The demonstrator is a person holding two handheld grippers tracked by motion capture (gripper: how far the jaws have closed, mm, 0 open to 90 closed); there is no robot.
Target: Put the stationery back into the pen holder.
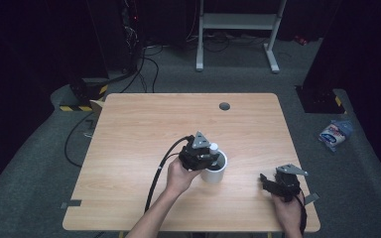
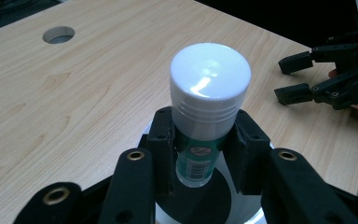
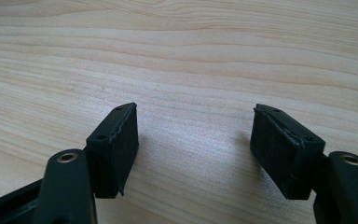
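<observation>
Your left tool pinches a green-labelled bottle, white ribbed cap, frame centre over a white cup; right tool spread.

- Right gripper: two black jaws rising from the lower edge, standing wide apart with nothing between them.
- Pads: flat black faces turned toward each other, their edges slightly worn.
- Table: pale wood with lengthwise grain, close beneath the jaws, which cast faint shadows on it.

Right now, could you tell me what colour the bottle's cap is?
White, on the bottle; its cap shows best in the left gripper view.
</observation>
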